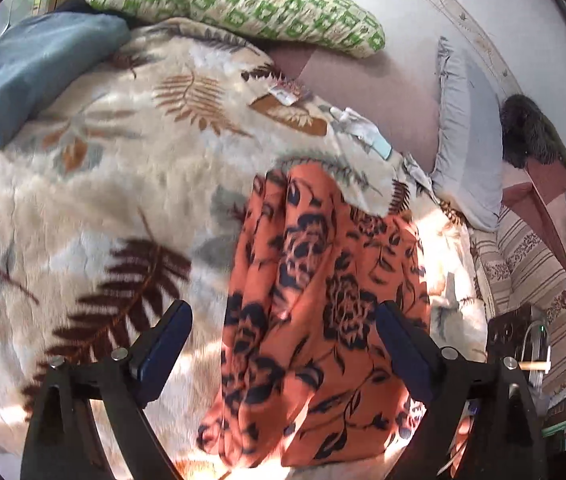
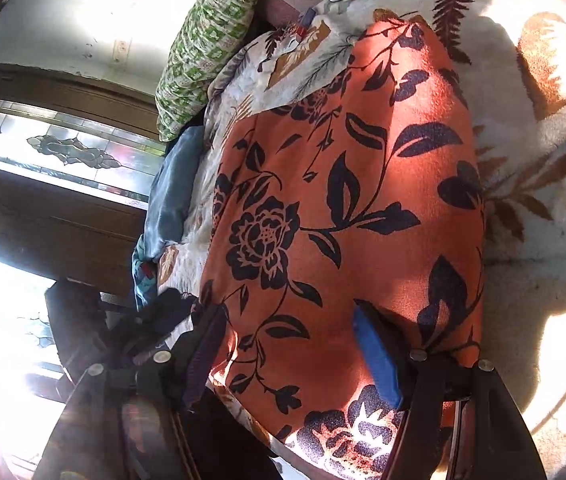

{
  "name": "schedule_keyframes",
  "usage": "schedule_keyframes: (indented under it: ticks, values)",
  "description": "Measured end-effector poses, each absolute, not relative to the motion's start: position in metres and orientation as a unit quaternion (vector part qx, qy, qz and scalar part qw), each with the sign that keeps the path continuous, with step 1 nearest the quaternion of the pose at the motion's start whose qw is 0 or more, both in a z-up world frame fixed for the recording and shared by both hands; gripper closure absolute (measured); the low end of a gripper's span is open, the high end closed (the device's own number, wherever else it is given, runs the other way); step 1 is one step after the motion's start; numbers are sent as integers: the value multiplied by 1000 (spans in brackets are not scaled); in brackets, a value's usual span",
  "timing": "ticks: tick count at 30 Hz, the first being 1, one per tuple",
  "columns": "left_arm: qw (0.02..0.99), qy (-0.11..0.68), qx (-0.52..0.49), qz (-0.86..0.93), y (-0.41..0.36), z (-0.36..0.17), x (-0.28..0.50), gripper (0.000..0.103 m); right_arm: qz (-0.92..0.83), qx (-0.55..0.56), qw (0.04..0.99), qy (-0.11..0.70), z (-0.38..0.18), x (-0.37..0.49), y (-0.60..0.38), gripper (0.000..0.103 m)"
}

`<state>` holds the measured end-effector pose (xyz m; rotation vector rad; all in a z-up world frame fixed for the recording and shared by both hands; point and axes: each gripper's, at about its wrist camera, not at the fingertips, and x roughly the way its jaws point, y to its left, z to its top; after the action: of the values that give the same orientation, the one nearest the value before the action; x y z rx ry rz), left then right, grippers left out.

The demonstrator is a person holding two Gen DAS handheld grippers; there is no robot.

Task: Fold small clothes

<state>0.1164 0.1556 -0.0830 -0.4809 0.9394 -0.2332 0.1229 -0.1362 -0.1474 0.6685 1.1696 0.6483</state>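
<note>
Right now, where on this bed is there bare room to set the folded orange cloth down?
Free: the leaf-print blanket left of the orange floral cloth, below the blue garment. Crowded: the far edge, with the green pillow, and the grey pillow to the right.

Hard sunlight falls in patches across the leaf-print blanket and the orange floral garment, leaving deep shadows between. The window blows out to white glare at lower left. Both fisheye views bend strongly at the rims; the left view is slightly motion-blurred.
</note>
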Motion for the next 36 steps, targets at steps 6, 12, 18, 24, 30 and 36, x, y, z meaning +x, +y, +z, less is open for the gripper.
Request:
schedule_keyframes:
  ticks: [6, 12, 18, 24, 30, 36]
  values:
    - [825, 493, -240, -134, 142, -107, 202, 10, 304, 310, 729, 529, -149, 123, -140, 33]
    - [789, 538, -249, -160, 131, -143, 218, 59, 317, 314, 724, 525, -150, 121, -143, 33]
    - [796, 529, -262, -135, 136, -160, 211, 61, 328, 320, 717, 525, -153, 122, -148, 33]
    - [809, 513, -250, -143, 137, -128, 197, 49, 322, 312, 720, 530, -151, 123, -147, 33]
    - [839, 461, -250, -145, 153, -91, 143, 32, 316, 311, 720, 534, -146, 124, -147, 33]
    - [821, 524, -215, -73, 157, -147, 125, 27, 306, 303, 723, 540, -144, 128, -142, 33]
